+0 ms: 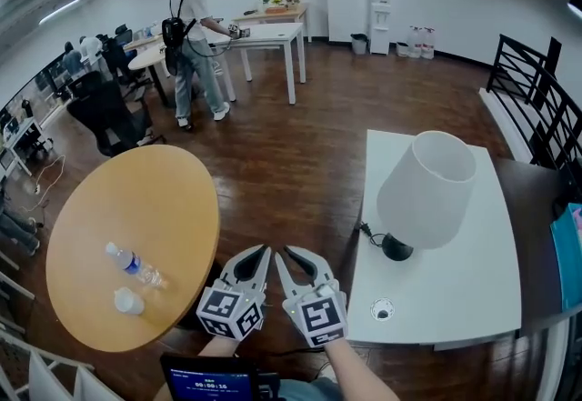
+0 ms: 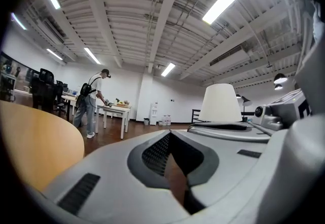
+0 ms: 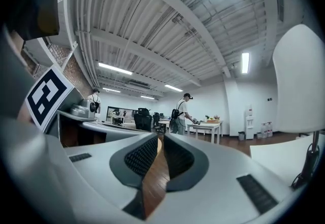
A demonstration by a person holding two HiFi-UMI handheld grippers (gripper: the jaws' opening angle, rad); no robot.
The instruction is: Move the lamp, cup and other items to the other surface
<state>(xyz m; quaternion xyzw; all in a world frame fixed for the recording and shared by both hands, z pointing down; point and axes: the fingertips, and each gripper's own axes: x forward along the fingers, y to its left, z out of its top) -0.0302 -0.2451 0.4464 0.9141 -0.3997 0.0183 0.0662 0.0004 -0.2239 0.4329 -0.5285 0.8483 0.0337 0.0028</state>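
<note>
A lamp (image 1: 427,190) with a white shade and black base stands on the white table (image 1: 455,290) at the right. On the round wooden table (image 1: 136,208) at the left lie a water bottle (image 1: 135,265) and a small white cup (image 1: 128,301). My left gripper (image 1: 264,250) and right gripper (image 1: 286,253) hang side by side over the wooden floor between the two tables, both shut and holding nothing. In the left gripper view its gripper (image 2: 170,133) points toward the lamp (image 2: 220,103). The right gripper (image 3: 161,136) shows only a thin slit between its jaws, with the lamp shade (image 3: 299,81) at that view's right edge.
A person (image 1: 195,35) works at a far white table. Office chairs (image 1: 105,113) stand at the back left. A black railing (image 1: 536,90) and a dark surface (image 1: 536,190) border the white table's right side. A cable hole (image 1: 383,309) sits near its front edge.
</note>
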